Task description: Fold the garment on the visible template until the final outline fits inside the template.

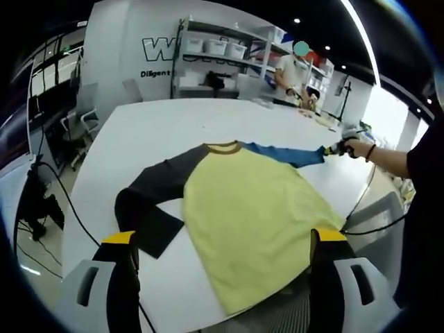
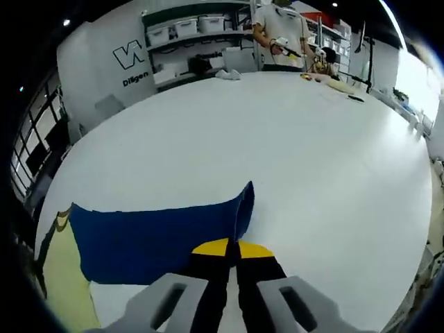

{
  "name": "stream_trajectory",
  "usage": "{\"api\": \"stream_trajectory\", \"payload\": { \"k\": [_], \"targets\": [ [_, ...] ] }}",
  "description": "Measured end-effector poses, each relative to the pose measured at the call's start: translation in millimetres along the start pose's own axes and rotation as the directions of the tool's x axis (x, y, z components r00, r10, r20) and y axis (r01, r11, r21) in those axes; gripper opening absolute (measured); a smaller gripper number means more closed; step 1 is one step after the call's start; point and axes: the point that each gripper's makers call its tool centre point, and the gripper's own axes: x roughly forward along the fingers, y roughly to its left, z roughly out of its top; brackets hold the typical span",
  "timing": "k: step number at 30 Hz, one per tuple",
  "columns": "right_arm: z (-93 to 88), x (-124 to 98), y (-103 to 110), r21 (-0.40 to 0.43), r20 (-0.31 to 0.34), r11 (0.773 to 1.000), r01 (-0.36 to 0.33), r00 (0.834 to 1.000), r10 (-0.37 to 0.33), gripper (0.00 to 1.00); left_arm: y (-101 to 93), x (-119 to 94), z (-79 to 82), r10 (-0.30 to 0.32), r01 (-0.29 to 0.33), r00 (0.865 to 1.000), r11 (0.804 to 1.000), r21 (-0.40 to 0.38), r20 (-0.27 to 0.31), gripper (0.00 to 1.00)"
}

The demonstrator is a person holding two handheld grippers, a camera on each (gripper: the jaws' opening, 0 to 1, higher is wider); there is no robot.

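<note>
Left gripper view: left claw (image 1: pixel 225 239) wide over shirt (image 1: pixel 257 215); right gripper view: right claw (image 2: pixel 232 251) pinching blue sleeve (image 2: pixel 152 239).

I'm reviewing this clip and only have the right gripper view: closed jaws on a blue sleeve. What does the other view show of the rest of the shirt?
Observer: The shirt lies spread on the white table, with a yellow body and a brown collar.
Operator: Is the other sleeve blue too?
Observer: No, the other sleeve is black, and it is bent back on itself near the cuff.
Operator: Where is the left gripper?
Observer: The left gripper is open, its jaws either side of the yellow hem, holding nothing.
Operator: And the blue sleeve?
Observer: The right gripper holds the blue sleeve stretched out sideways from the shoulder.
</note>
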Motion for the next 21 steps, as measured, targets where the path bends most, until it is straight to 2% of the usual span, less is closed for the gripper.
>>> {"api": "stream_trajectory", "payload": {
  "k": [6, 12, 13, 15, 19, 21],
  "targets": [
    [10.7, -12.9, 53.9, -0.049, 0.015, 0.993, -0.104, 0.994, 0.105, 0.0, -2.6, -0.4, -0.3, -0.01, 0.01, 1.0, 1.0, 0.003, -0.002, 0.99],
    [17.2, -27.2, 112.8, -0.093, 0.025, 0.975, -0.202, 0.978, 0.205, 0.0, -2.6, -1.8, 0.3, -0.018, 0.018, 1.0, 1.0, 0.007, 0.006, 0.99],
    [17.2, -28.8, 117.5, -0.095, 0.025, 0.974, -0.208, 0.977, 0.211, 0.0, -2.5, -2.0, 0.5, -0.018, 0.018, 1.0, 1.0, 0.007, 0.008, 0.99],
    [18.6, -35.0, 143.4, -0.105, 0.029, 0.962, -0.25, 0.967, 0.254, 0.0, -5.4, -2.7, 1.6, -0.037, 0.037, 0.999, 0.999, 0.0, 0.015, 0.99],
    [17.5, -40.6, 175.4, -0.137, 0.019, 0.947, -0.292, 0.955, 0.297, 0.0, -9.7, -4.5, 7.4, -0.057, 0.057, 0.998, 0.998, 0.002, 0.041, 0.99],
    [16.1, -43.1, 200.3, -0.163, 0.009, 0.929, -0.333, 0.941, 0.339, 0.0, -8.3, -4.1, 10.1, -0.055, 0.054, 0.997, 0.998, 0.012, 0.056, 0.99]
  ]
}}
